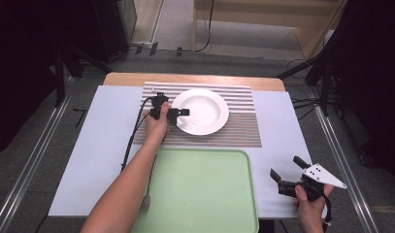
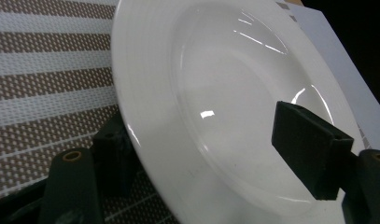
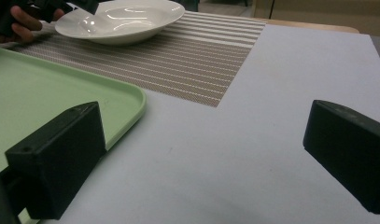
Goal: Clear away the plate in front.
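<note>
1. White round deep-welled ceramic plate lay on the brown-and-white striped woven placemat, toward the far side of the desk, which was covered in a pale sheet.
2. The left gripper was at the plate's left rim. In the left gripper view one finger sat under the rim against the placemat and the other stood over the inner slope of the plate. The fingers straddled the rim with a gap showing, so they looked apart and not yet clamped; whether the lower one touched the rim I could not tell.
3. The right gripper was held well apart from the plate, over the near right corner of the desk, its fingers wide apart and holding nothing. In its own view the fingers framed bare desk surface.
4. The pale green plastic tray sat near the person, just beside the placemat's near edge. A metal fork lay at its left edge, partly hidden by the forearm.
5. Progress, as I judged it: the reach was done and the grasp was being set; closing, lifting and carrying the plate, probably to the tray, remained.
6. Being round, the plate had no long axis. It rested flat with its well facing up, not tilted.
</note>
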Demonstrator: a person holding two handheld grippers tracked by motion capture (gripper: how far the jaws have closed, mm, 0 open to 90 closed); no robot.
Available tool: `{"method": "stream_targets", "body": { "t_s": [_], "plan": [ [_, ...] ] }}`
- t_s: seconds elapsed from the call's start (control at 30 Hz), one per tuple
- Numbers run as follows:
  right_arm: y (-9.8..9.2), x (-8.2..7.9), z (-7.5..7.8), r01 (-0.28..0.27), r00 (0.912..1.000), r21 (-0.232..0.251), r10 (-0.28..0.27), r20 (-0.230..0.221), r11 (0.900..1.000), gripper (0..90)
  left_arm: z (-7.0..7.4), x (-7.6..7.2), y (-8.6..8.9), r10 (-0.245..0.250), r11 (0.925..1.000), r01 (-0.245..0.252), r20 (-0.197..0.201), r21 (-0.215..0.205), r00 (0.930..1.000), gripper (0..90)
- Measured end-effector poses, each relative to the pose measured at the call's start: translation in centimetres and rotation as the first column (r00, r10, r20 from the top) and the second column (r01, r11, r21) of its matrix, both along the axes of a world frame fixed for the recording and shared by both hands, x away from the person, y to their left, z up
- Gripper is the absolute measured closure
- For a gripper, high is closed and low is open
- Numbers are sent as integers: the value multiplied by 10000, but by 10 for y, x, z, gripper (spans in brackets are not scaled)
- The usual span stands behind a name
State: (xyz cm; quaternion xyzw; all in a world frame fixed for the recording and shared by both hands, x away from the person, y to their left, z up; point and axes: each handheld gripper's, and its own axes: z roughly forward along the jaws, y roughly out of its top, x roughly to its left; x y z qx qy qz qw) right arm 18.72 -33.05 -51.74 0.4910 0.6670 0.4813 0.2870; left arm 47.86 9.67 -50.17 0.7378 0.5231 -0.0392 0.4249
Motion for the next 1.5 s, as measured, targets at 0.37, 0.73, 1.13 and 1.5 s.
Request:
{"method": "stream_targets", "body": {
  "t_s": [0.37, 0.73, 1.13, 1.5],
  "plan": [
    [0, 0, 0, 9, 10000, 1, -9, -98, 10000, 0, 1, 0, -1, 1070, 9923, -1053, -220, 646, 9940, 548],
    [-2, 1, 0, -14, 10000, -14, 14, -21, 10000, 0, 4, -3, -4, 850, 9959, -841, -243, 347, 9961, 705],
    [-2, 0, 0, 55, 10000, 28, -55, -60, 10000, 0, 31, -19, -20, 455, 9985, -492, 1275, 259, 9908, 818],
    [-6, 0, 0, 162, 9998, 226, -165, 94, 9996, 0, 37, -21, -16, 431, 9990, -412, 1335, -164, 9901, 820]
  ]
}}
